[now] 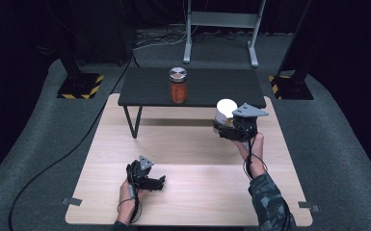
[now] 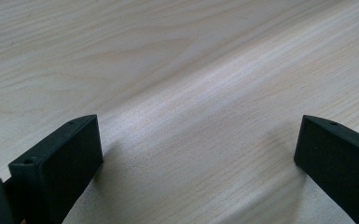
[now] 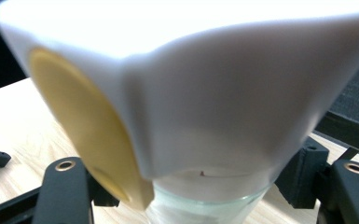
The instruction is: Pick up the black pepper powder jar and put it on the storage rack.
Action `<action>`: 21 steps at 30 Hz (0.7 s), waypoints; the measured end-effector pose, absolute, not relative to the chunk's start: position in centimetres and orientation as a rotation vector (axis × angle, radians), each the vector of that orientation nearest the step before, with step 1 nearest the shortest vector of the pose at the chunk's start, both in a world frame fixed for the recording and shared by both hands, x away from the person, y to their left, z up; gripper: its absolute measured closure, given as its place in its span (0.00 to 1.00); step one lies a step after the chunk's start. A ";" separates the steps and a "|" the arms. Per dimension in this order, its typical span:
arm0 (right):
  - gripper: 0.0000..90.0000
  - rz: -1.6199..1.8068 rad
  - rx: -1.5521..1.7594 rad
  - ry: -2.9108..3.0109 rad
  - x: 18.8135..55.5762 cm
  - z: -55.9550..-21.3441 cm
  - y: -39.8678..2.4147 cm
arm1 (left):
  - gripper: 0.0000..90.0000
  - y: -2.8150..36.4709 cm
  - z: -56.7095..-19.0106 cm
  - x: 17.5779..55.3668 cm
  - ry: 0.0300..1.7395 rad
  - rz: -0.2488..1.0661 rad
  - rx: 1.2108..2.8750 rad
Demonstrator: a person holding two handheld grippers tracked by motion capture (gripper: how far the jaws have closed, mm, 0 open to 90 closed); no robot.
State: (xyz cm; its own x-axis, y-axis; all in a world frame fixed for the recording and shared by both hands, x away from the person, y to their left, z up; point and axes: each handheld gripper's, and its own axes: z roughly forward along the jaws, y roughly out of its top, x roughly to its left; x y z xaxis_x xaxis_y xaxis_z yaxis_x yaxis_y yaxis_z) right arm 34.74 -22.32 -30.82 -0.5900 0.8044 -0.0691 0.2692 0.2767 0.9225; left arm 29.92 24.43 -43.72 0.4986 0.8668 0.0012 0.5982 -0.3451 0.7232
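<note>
A glass jar with a white lid (image 1: 225, 111) is held just above the wooden table (image 1: 188, 197), in front of the black raised shelf (image 1: 221, 89). My right gripper (image 1: 220, 129) is shut on the jar's glass body. In the right gripper view the white lid (image 3: 224, 84) looms close, with the glass (image 3: 205, 203) below it between the jaws of my right gripper (image 3: 186, 186). A jar of orange contents with a metal lid (image 1: 178, 86) stands upright on the shelf. My left gripper (image 1: 162, 183) rests low at the table's near left. Its jaws stand wide apart over bare wood (image 2: 198, 154).
The black shelf spans the table's far edge on thin legs (image 1: 134, 122). Behind it stands a grey metal frame (image 1: 220, 29). Yellow-and-black striped bases (image 1: 79, 86) (image 1: 289, 86) flank the table, and a cable (image 1: 53, 163) runs across the grey floor at left.
</note>
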 end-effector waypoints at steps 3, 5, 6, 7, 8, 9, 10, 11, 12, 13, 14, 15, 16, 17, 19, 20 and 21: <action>0.33 1.306 0.966 2.005 34.8 -30.6 -22.4 | 0.00 24.4 -43.7 29.9 1.198 0.515 2.071; 0.33 1.309 0.964 2.003 34.8 -30.4 -22.5 | 0.00 24.4 -43.7 29.9 1.198 0.514 2.072; 0.33 1.309 0.964 2.003 34.8 -30.4 -22.5 | 0.00 24.4 -43.7 29.9 1.198 0.514 2.072; 0.33 1.308 0.962 2.002 34.8 -30.2 -22.5 | 0.00 24.4 -43.7 29.9 1.197 0.515 2.071; 0.33 1.310 0.960 2.001 34.8 -30.1 -22.6 | 0.00 24.4 -43.7 29.9 1.196 0.517 2.072; 0.33 1.311 0.966 1.997 34.8 -30.0 -22.6 | 0.00 24.4 -43.7 29.8 1.196 0.519 2.072; 0.33 1.308 0.966 1.995 34.8 -30.0 -22.6 | 0.00 24.4 -43.7 29.8 1.196 0.520 2.071; 0.33 1.309 0.968 1.994 34.8 -29.9 -22.6 | 0.00 24.4 -43.7 29.8 1.196 0.521 2.071; 0.33 1.312 0.970 1.994 34.8 -29.8 -22.7 | 0.00 24.4 -43.7 29.9 1.196 0.518 2.071; 0.33 1.311 0.966 1.993 34.9 -29.7 -22.7 | 0.00 24.4 -43.7 29.9 1.197 0.515 2.071; 0.33 1.310 0.965 1.993 34.9 -29.7 -22.7 | 0.00 24.4 -43.7 29.9 1.198 0.512 2.071; 0.33 1.311 0.964 1.990 34.9 -29.5 -22.7 | 0.00 24.4 -43.7 29.9 1.198 0.513 2.071; 0.33 1.314 0.964 1.988 34.9 -29.5 -22.7 | 0.00 24.4 -43.7 29.9 1.198 0.514 2.071; 0.33 1.317 0.964 1.986 34.9 -29.4 -22.7 | 0.00 24.4 -43.7 29.9 1.198 0.514 2.071; 0.33 1.321 0.962 1.984 34.9 -29.3 -22.7 | 0.00 24.4 -43.7 29.9 1.197 0.516 2.072; 0.33 1.321 0.960 1.984 34.9 -29.2 -22.7 | 0.00 24.4 -43.7 29.9 1.196 0.517 2.072; 0.33 1.322 0.959 1.983 34.9 -29.1 -22.7 | 0.00 24.4 -43.7 29.9 1.196 0.518 2.072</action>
State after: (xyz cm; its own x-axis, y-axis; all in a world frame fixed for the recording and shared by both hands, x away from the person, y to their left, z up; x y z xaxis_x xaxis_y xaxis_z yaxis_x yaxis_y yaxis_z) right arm 34.93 -22.67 -29.13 -0.5841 0.8091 -0.0645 0.2518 0.2562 0.9332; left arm 29.86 24.39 -43.73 0.4985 0.8669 0.0041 0.5965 -0.3464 0.7240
